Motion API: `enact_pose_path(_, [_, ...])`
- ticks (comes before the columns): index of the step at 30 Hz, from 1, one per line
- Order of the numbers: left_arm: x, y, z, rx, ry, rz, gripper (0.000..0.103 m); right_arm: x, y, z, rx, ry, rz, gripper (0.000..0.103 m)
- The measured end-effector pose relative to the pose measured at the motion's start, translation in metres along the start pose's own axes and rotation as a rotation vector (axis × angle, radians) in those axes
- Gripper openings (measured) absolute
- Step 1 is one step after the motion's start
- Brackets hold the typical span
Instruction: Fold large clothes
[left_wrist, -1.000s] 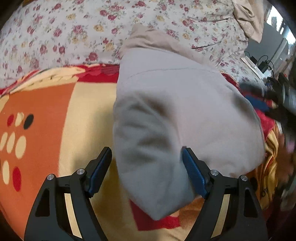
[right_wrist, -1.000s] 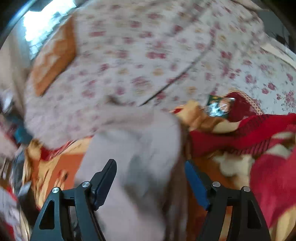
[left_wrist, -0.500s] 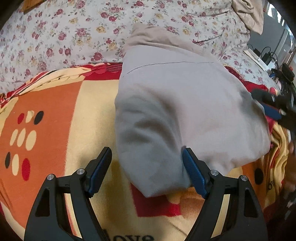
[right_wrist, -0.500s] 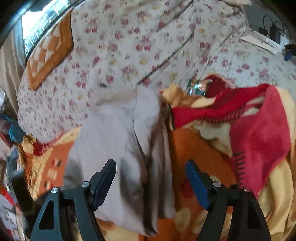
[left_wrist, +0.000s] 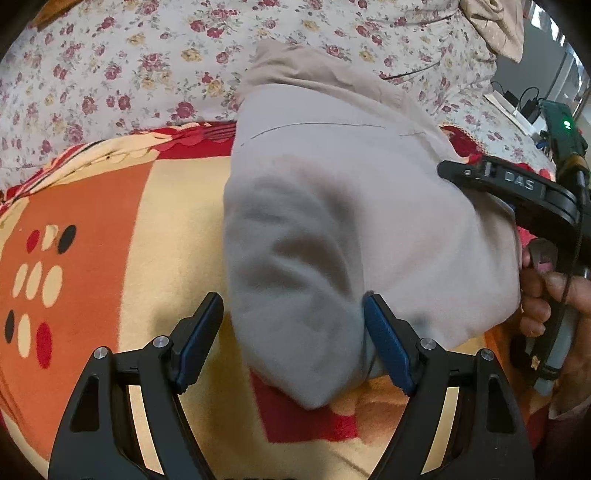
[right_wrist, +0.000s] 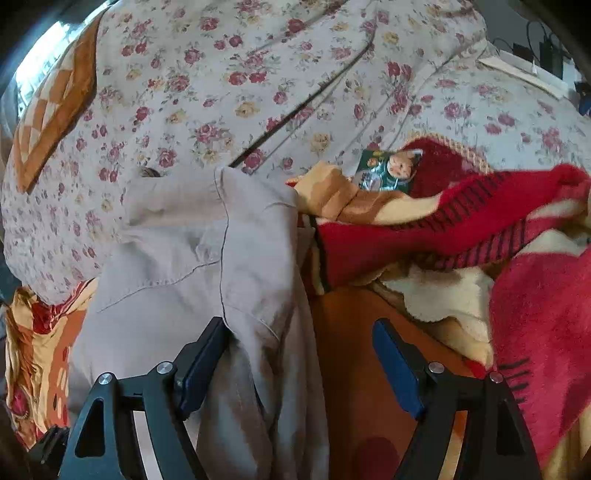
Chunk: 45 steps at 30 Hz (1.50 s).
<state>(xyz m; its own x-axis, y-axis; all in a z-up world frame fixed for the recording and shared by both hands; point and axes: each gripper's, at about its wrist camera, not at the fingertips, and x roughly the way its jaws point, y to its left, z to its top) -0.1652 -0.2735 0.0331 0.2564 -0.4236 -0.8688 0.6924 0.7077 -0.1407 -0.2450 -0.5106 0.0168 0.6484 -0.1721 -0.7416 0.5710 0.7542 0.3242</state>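
Left gripper: my left gripper (left_wrist: 293, 339) sits lowest in its own view, its two fingers spread wide apart and gripping nothing. The near corner of the garment lies in the gap between them, and the blue pad of the finger on the right (left_wrist: 388, 350) touches the cloth's edge.

Right gripper: my right gripper (right_wrist: 301, 365) also has its fingers spread apart. The finger on the left (right_wrist: 201, 365) presses against a fold of the garment, while the other one hangs over bare orange blanket. In the left view I see it from the side as a black frame (left_wrist: 517, 192) resting against the garment's far right edge, with the person's hand (left_wrist: 546, 295) on its handle.

Garment: the grey-beige garment (left_wrist: 351, 221) lies folded into a thick bundle on the blanket. A stitched seam runs across its upper part. From my right camera it (right_wrist: 192, 280) stretches away from the fingers towards the floral cover, its seams crossing.

Blanket: the orange, cream and red blanket (left_wrist: 92, 258) carries the bundle, with dots printed at the left. In the right view it bunches into a red and cream heap (right_wrist: 498, 258) just beside the garment.

Small packet: a green printed packet (right_wrist: 388, 171) rests on the heap's far side.

Floral cover: a rose-patterned cover (left_wrist: 147, 66) rises behind everything, touching the garment's far end.
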Motion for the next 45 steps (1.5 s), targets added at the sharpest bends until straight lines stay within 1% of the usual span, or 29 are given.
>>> enact_pose_path(1, [-0.002,0.003,0.002,-0.01,0.004,-0.023,0.08,-0.006,0.0,0.0,-0.004,-0.008,0.015,0.077])
enact_pose_path(2, [-0.006,0.008,0.005,-0.027,-0.005,-0.057,0.08,-0.011,-0.003,0.0,0.009,-0.01,0.05,0.077])
enact_pose_path(4, [-0.011,0.016,0.011,-0.06,-0.027,-0.1,0.08,-0.017,-0.012,0.0,0.051,0.002,0.133,0.078])
enact_pose_path(5, [-0.012,0.023,0.016,-0.083,-0.031,-0.114,0.08,-0.019,-0.02,0.001,0.086,0.017,0.19,0.081])
enact_pose_path(6, [-0.011,0.03,0.022,-0.11,-0.03,-0.128,0.08,-0.019,-0.024,0.001,0.105,0.025,0.209,0.085])
enact_pose_path(8, [-0.009,0.041,0.029,-0.156,-0.025,-0.155,0.08,-0.019,-0.028,0.002,0.133,0.033,0.222,0.086])
enact_pose_path(10, [-0.005,0.05,0.036,-0.207,-0.015,-0.2,0.08,-0.015,-0.028,0.002,0.145,0.05,0.257,0.086])
enact_pose_path(13, [0.002,0.058,0.042,-0.247,0.006,-0.267,0.08,-0.006,-0.018,0.001,0.114,0.091,0.301,0.086])
enact_pose_path(16, [0.012,0.064,0.047,-0.281,0.032,-0.306,0.08,0.0,-0.01,0.001,0.08,0.106,0.294,0.088])
enact_pose_path(18, [0.017,0.066,0.05,-0.291,0.039,-0.327,0.08,0.007,-0.013,0.001,0.092,0.116,0.299,0.092])
enact_pose_path(22, [0.025,0.066,0.059,-0.288,0.044,-0.394,0.08,0.016,-0.021,0.003,0.131,0.137,0.335,0.093])
enact_pose_path(24, [0.033,0.064,0.065,-0.28,0.066,-0.421,0.08,0.02,-0.023,0.004,0.129,0.14,0.349,0.096])
enact_pose_path(27, [0.047,0.061,0.073,-0.254,0.11,-0.432,0.08,0.03,-0.022,0.004,0.132,0.16,0.391,0.096])
enact_pose_path(29, [0.055,0.06,0.078,-0.242,0.13,-0.451,0.08,0.031,-0.02,0.005,0.123,0.156,0.412,0.096])
enact_pose_path(30, [0.059,0.06,0.08,-0.239,0.142,-0.471,0.08,0.033,-0.017,0.005,0.109,0.158,0.432,0.095])
enact_pose_path(31, [0.062,0.06,0.082,-0.239,0.151,-0.481,0.08,0.034,-0.015,0.005,0.105,0.156,0.442,0.09])
enact_pose_path(32, [0.065,0.06,0.082,-0.235,0.155,-0.487,0.078,0.035,-0.012,0.005,0.101,0.152,0.467,0.07])
enact_pose_path(33, [0.065,0.059,0.082,-0.226,0.151,-0.491,0.069,0.036,-0.009,0.004,0.102,0.153,0.501,0.066])
enact_pose_path(34, [0.063,0.056,0.081,-0.211,0.136,-0.477,0.064,0.034,-0.005,0.003,0.098,0.143,0.5,0.064])
enact_pose_path(35, [0.058,0.055,0.08,-0.198,0.111,-0.469,0.052,0.032,-0.002,0.003,0.08,0.132,0.488,0.056])
enact_pose_path(36, [0.05,0.054,0.079,-0.18,0.079,-0.473,0.039,0.028,0.003,0.003,0.052,0.119,0.476,0.053])
enact_pose_path(37, [0.038,0.053,0.076,-0.157,0.045,-0.48,0.034,0.019,0.008,0.004,0.032,0.1,0.473,0.049])
enact_pose_path(38, [0.028,0.053,0.074,-0.146,0.028,-0.49,0.029,0.012,0.012,0.004,0.021,0.09,0.488,0.045])
enact_pose_path(40, [0.002,0.054,0.068,-0.128,0.004,-0.508,0.029,-0.004,0.021,0.002,-0.001,0.077,0.526,0.043])
enact_pose_path(42, [-0.035,0.054,0.054,-0.076,-0.029,-0.479,0.029,-0.025,0.034,-0.006,-0.034,0.078,0.569,0.042])
enact_pose_path(45, [-0.079,0.059,0.024,-0.024,-0.041,-0.457,0.029,-0.055,0.054,-0.028,-0.078,0.115,0.605,0.042])
